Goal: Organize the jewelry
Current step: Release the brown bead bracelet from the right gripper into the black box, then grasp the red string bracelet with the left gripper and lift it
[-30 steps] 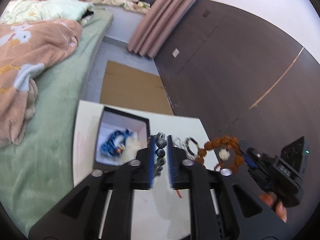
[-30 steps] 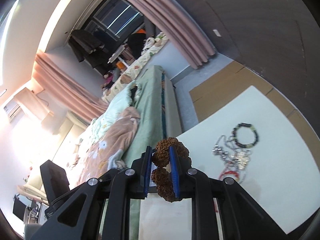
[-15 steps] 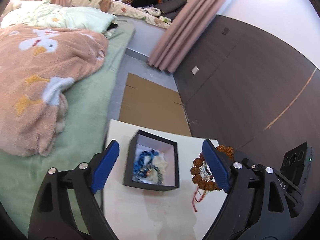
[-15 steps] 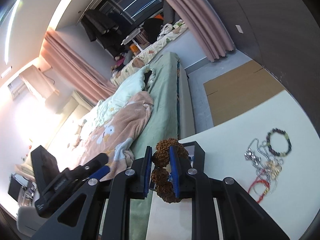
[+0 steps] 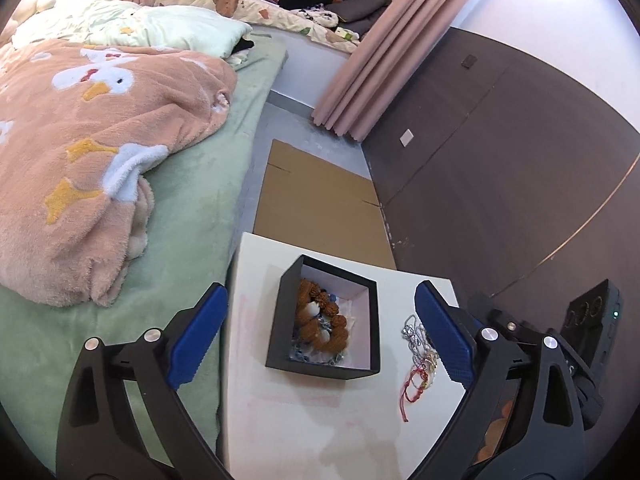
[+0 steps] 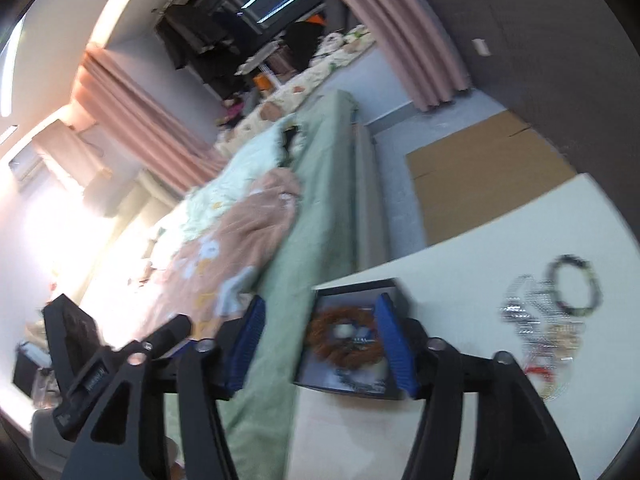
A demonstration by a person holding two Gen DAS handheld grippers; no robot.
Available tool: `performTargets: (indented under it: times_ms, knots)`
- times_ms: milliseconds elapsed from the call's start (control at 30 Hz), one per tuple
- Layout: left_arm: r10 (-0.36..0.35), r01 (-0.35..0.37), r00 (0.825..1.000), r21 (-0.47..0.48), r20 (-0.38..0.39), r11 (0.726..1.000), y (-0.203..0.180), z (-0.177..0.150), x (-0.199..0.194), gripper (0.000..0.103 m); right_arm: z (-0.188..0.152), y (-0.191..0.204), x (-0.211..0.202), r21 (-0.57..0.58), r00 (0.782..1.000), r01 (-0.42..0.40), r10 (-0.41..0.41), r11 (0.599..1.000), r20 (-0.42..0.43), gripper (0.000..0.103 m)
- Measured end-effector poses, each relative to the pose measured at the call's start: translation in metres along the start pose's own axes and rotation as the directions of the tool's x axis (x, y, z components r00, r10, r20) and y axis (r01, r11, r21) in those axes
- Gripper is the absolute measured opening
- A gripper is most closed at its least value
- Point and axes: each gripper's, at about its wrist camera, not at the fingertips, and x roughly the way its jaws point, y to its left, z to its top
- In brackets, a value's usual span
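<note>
Jaws of both grippers gape apart, holding nothing; the brown bead bracelet (image 5: 320, 320) lies in the black box (image 5: 280, 320).

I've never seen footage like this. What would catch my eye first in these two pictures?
Probably the black box on the white table, with a chunky brown bead bracelet lying inside it. To its right, loose on the table, sits a tangle of silver chains and a red cord, and the right view adds a dark bead bracelet. Both grippers, left and right, frame the box with blue-padded jaws wide apart.
</note>
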Motion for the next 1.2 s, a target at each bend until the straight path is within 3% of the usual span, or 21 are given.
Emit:
performTargets:
  times_ms: [267, 667, 1033, 1200]
  knots:
    - [-0.011, 0.012, 0.999, 0.054, -0.036, 0.998, -0.03, -0.011, 0.017, 0.094, 0.005, -0.05, -0.042, 0.042, 0.988, 0.156, -0.155, 0.987, -0.025, 0.08]
    - [-0.033, 0.061, 0.992, 0.238, -0.119, 0.969, -0.099, -0.048, 0.053, 0.093, 0.006, -0.105, -0.077, 0.088, 0.963, 0.263, -0.256, 0.961, -0.087, 0.091]
    - [-0.013, 0.114, 0.961, 0.351, -0.278, 0.929, -0.144, -0.101, 0.101, 0.053, 0.004, -0.144, -0.081, 0.074, 0.935, 0.332, -0.319, 0.94, -0.153, 0.092]
    - [0.033, 0.103, 0.947, 0.4, -0.32, 0.91, -0.158, -0.124, 0.124, 0.046, 0.005, -0.155, -0.083, 0.084, 0.926, 0.357, -0.34, 0.93, -0.163, 0.091]
